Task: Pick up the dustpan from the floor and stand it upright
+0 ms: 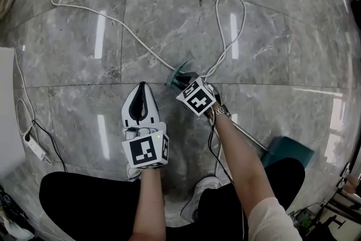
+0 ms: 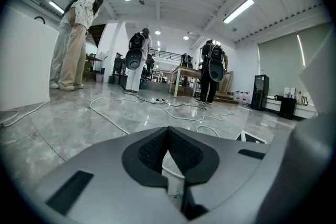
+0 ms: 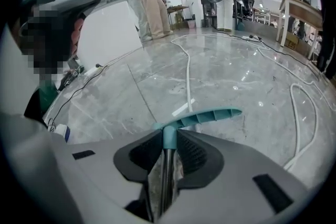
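Note:
The dustpan lies on the grey marble floor, its teal pan (image 1: pixel 287 150) at the right by my knee and its metal pole (image 1: pixel 248 135) running up-left to a teal T-handle (image 1: pixel 177 71). My right gripper (image 1: pixel 183 79) points steeply down at that end. In the right gripper view the pole (image 3: pixel 165 176) runs between the jaws, the pads press on its teal neck, and the T-handle (image 3: pixel 202 116) sticks out just past the right gripper (image 3: pixel 169 136). My left gripper (image 1: pixel 142 86) hovers just left of the handle, shut and empty; the left gripper (image 2: pixel 168 136) looks out level over the floor.
A white cable (image 1: pixel 130 31) loops across the floor and passes by the handle. A power strip (image 1: pixel 35 147) with a black lead lies at the left beside a white panel (image 1: pixel 5 110). My legs and shoes fill the bottom. A person (image 2: pixel 73 44) and a table (image 2: pixel 184 78) stand far off.

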A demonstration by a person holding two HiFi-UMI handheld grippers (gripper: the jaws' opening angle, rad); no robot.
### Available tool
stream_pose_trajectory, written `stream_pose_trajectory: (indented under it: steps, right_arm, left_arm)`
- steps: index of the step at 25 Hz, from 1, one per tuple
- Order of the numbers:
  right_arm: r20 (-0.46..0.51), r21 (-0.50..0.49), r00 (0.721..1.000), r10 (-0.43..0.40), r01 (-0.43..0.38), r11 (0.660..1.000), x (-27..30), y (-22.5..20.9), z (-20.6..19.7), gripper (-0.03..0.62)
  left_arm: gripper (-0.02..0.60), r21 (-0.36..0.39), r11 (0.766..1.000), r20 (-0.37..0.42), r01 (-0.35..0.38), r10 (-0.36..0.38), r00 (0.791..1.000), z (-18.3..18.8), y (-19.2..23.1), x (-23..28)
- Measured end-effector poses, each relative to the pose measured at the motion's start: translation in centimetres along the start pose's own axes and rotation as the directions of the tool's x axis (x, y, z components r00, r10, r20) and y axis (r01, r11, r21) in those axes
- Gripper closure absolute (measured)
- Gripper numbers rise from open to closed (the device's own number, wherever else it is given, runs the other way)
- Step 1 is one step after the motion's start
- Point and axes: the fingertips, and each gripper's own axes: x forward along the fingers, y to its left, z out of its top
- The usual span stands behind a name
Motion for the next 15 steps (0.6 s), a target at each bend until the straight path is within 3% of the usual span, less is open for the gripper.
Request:
stream_pose_trajectory:
  steps: [3,8,12,15]
  right_arm:
    - [0.012,0.012,1.0,0.028,-0.029,1.0,0.0,0.1,-0.1,0.49]
    - [0.122,0.0,0.992,-0.014,0.014,1.0,-2.5,-0.9,1.9,0.491]
    - [0.229,0.027,0.971,-0.069,0.064,0.998,-8.6,-2.3,6.1,0.493]
    - [0.337,0.014,0.939,-0.075,0.074,0.997,-15.9,-2.8,11.5,0.492]
  left_arm:
    - [0.574,-0.013,1.0,0.013,0.006,-0.006,1.0,0.5,-0.5,0.4]
    - [0.574,0.007,0.999,0.051,0.04,-0.04,0.998,2.2,-1.7,1.2]
    - [0.574,0.016,0.997,0.069,0.07,-0.071,0.995,5.2,-2.7,1.7]
    - [0.574,0.058,0.992,0.09,0.111,-0.116,0.989,10.5,-4.5,1.4]
